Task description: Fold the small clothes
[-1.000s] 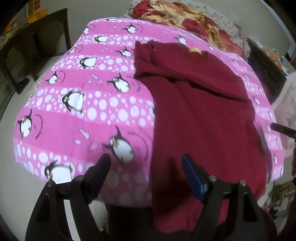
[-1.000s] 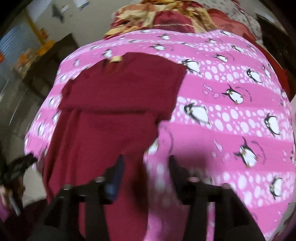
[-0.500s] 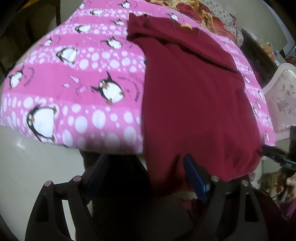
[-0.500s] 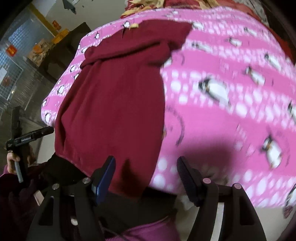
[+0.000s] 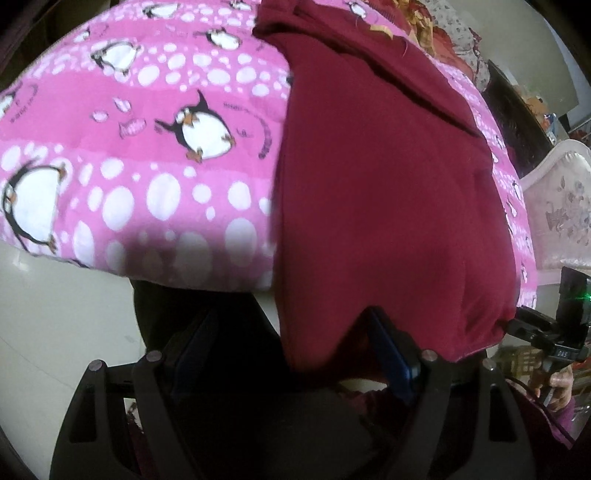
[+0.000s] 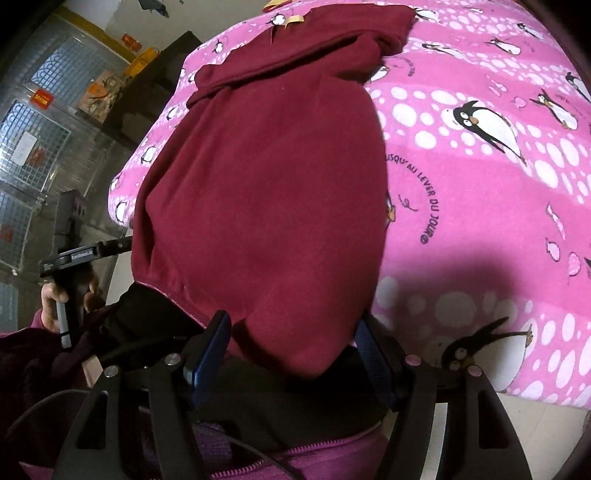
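A dark red garment [image 5: 388, 177] lies lengthwise on a pink penguin-print bedspread [image 5: 155, 140], sleeves folded across at the far end, its hem hanging over the near edge. My left gripper [image 5: 291, 343] is open, its fingers straddling the hem's left corner. In the right wrist view the same garment [image 6: 266, 177] fills the middle, and my right gripper [image 6: 295, 347] is open with its fingers either side of the hem's right corner. Neither gripper is closed on the cloth.
The bedspread [image 6: 480, 192] extends far to the right. A patterned red and yellow blanket [image 5: 436, 22] lies at the bed's far end. A dark cabinet [image 6: 147, 88] stands to the left, a pale upholstered piece [image 5: 557, 206] to the right. The floor is light tile.
Both grippers have dropped and drawn in toward the bed's near edge, from above the garment to its hanging hem, which now sits between each pair of open fingers.
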